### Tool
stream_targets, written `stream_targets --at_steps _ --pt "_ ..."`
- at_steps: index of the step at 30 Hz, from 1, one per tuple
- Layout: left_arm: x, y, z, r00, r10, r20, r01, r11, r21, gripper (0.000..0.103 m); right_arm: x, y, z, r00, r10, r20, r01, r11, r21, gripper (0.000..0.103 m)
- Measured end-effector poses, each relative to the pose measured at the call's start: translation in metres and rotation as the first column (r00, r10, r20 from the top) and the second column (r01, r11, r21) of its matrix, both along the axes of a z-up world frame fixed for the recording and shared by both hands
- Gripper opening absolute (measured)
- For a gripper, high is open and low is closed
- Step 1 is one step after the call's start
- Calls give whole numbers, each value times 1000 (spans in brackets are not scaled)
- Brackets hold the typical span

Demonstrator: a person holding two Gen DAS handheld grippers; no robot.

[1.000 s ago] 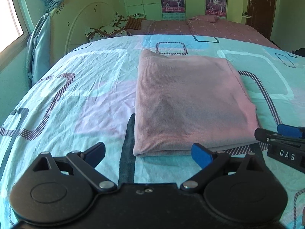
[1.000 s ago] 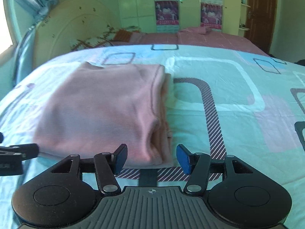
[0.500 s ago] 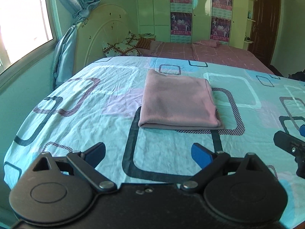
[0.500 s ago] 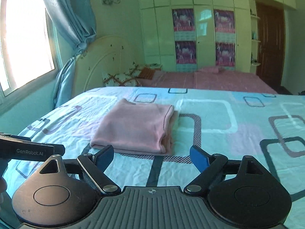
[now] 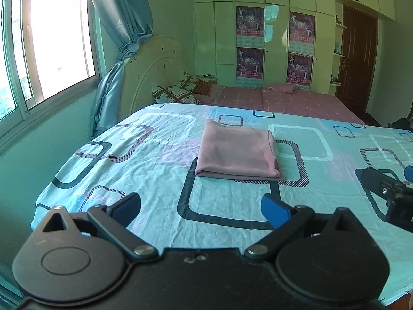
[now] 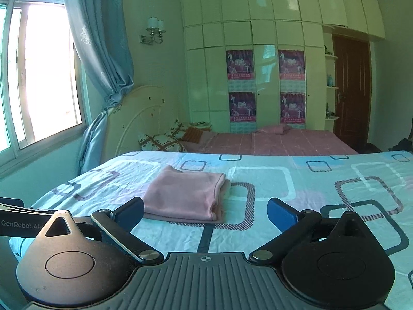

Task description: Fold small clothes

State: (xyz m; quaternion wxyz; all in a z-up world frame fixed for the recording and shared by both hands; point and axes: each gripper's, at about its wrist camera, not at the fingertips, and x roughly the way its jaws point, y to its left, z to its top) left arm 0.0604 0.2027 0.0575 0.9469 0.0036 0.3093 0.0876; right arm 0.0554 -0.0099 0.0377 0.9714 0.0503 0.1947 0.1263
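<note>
The pink garment (image 5: 238, 152) lies folded flat on the bed (image 5: 144, 160), a neat rectangle with its long axis running away from the cameras and its layered edges on the right. The left gripper (image 5: 201, 208) is spread wide with nothing between its jaws; the right gripper (image 6: 205, 213) is opening, also empty, both well short of the garment.

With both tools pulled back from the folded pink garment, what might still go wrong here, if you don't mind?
1. The garment has loose layered edges on its right side; a careless regrasp could undo the fold.
2. The sheet is wrinkled, so the stack may sit uneven.
3. The right tool, jaws opening and empty, and the left tool sit close together and might bump.
</note>
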Motion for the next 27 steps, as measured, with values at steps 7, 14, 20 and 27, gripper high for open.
stream_targets --at_steps 7,14,20,27 --pt "-13 1 2 1000 16 8 -16 1000 -6 99 -13 -3 1 1000 2 10 -2 1000 -4 101" --pt "-14 0 1 1000 17 12 -17 1000 -3 99 -17 -5 0 1000 -4 9 4 1000 -5 101" --pt "-16 -3 2 1000 19 21 -19 1000 2 99 -19 -5 1 1000 -3 14 3 1000 -5 101" --pt "-16 -3 2 1000 21 23 -21 1000 2 99 -18 -6 3 1000 2 18 -2 1000 -5 101"
